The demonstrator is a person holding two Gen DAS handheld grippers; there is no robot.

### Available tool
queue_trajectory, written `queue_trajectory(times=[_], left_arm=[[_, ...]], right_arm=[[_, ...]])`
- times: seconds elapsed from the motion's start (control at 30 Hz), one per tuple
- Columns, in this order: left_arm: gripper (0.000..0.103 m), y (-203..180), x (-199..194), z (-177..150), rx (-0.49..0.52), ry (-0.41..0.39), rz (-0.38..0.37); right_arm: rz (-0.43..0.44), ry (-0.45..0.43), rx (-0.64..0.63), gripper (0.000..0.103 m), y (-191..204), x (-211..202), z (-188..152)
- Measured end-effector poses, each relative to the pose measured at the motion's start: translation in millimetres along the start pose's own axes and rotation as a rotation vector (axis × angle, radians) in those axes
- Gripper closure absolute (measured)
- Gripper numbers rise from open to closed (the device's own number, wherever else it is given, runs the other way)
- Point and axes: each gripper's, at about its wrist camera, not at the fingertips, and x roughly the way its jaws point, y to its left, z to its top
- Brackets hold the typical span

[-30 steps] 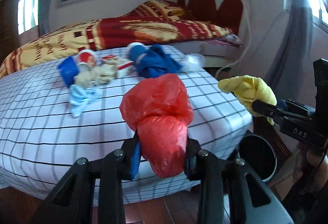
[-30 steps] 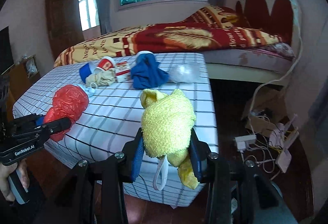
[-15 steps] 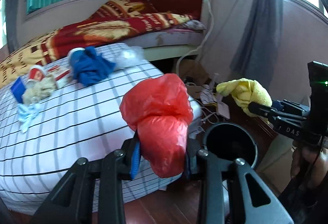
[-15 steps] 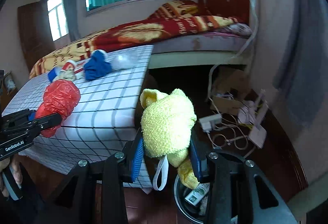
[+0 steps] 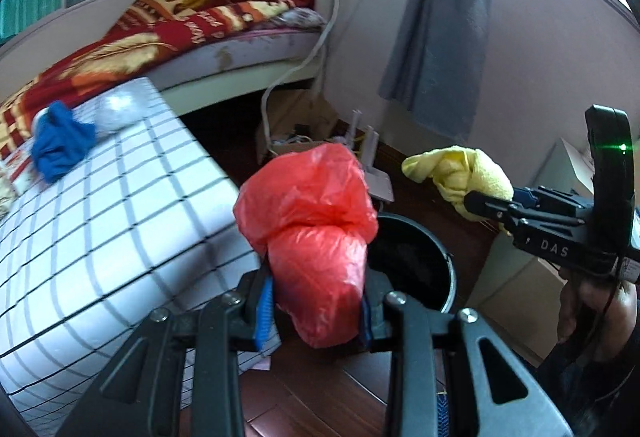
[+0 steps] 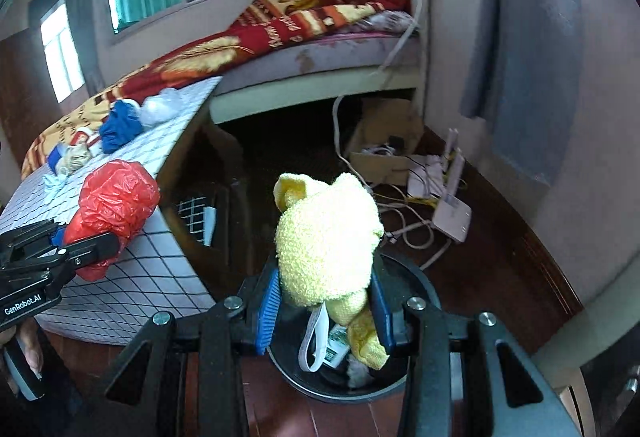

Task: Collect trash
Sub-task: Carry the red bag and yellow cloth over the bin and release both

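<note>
Red plastic bag [image 5: 316, 237], crumpled and glossy, is pinched between the left tongs [image 5: 316, 311], low centre of the left wrist view; it is held above the near rim of the black bin [image 5: 420, 261], partly over the desk [image 5: 120, 237] edge at left. Yellow fluffy cloth [image 6: 328, 237], soft, with a white loop hanging below, is pinched in the right tongs [image 6: 326, 311], centre of the right wrist view, directly above the bin [image 6: 424, 293], where a packet and scraps are already seen.

Risks, judged: the bag looks offset toward the rim, so a release here could drop it onto the wood floor [image 5: 320, 397] or leave it hung on the rim. Light film may cling to a pad and not fall. The cloth loop may snag on a finger. Both tongs are close over one opening, so a clash is possible.

More trash is left on the desk, upper left: blue cloth [image 5: 60, 149], clear wad [image 5: 116, 113].
</note>
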Motion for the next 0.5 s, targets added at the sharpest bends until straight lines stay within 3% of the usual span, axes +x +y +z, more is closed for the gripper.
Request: queue_trajectory(times=[0.5], left_arm=[[0.068,-52,74,-17,0.068,0.154,-0.117]], right_arm=[[-0.023,0.131,0.002,0.060,-49,21,-48]])
